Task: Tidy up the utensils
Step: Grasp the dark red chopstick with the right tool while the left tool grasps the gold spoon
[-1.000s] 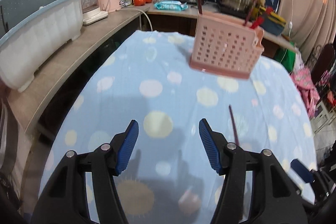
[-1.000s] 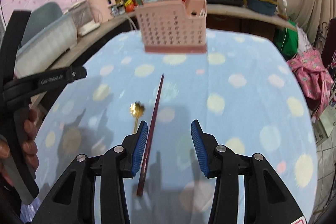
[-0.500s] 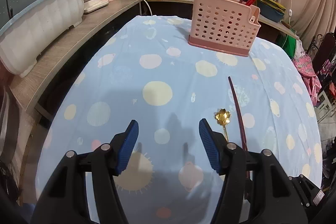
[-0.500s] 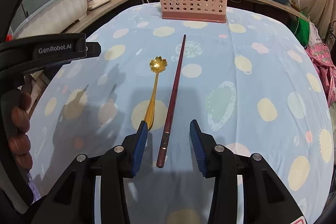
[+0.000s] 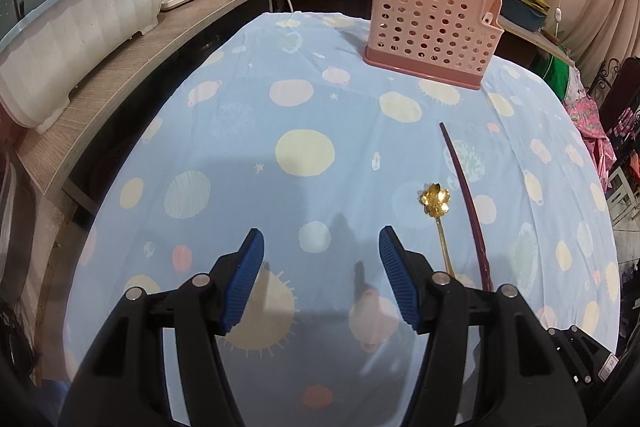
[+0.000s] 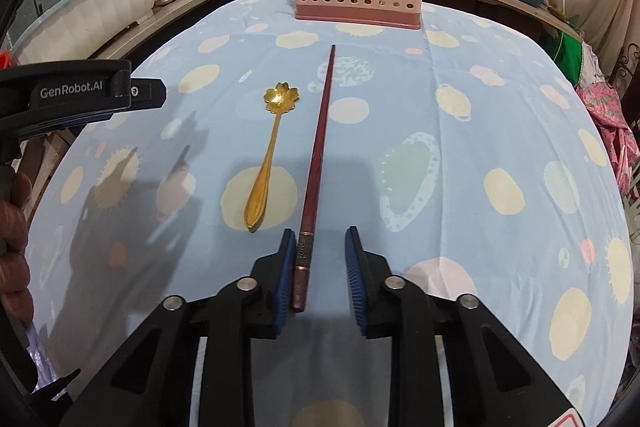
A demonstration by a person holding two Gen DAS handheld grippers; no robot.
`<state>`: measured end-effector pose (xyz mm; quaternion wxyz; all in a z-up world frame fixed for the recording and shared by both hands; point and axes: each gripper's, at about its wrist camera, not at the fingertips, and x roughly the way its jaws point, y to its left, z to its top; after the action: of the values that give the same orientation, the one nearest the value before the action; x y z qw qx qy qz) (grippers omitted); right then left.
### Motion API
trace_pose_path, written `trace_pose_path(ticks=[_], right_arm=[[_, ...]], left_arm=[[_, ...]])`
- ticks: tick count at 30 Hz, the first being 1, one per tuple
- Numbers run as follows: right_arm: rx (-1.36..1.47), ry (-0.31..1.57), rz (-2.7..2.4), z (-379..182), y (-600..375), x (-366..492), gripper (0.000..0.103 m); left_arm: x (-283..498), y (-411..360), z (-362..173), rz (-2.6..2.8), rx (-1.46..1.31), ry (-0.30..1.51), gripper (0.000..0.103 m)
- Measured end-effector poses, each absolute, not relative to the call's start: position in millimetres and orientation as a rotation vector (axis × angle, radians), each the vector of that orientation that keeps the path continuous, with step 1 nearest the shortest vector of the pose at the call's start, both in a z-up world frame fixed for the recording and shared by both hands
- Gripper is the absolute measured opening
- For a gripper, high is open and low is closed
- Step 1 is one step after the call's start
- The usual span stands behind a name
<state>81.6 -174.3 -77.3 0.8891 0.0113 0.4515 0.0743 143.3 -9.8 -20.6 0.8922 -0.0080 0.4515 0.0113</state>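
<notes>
Tablecloth (image 6: 460,155): jaws closing round chopstick (image 6: 318,147) (untouched).

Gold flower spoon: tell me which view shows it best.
The right wrist view: the gold flower spoon lies whole on the tablecloth, bowl to handle tip. The left wrist view shows its bowl and part of the handle; the left hand-held gripper hides the end.
</notes>
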Motion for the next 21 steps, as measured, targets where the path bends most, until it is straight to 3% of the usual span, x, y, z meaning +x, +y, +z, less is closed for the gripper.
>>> trace_pose_path(ticks=[3,21], right_arm=[[0.024,0.932,0.141,-77.7,-179.6,81.8,0.007],[0.147,0.92,0.051,-72.1,-225.3,83.6,0.007]], left_arm=[[143.3,-10.7,-23.2,0.019,-0.014,0.945,0.057],[129.8,-60.3,-65.0,-0.186,-0.056,1.071,0.062]])
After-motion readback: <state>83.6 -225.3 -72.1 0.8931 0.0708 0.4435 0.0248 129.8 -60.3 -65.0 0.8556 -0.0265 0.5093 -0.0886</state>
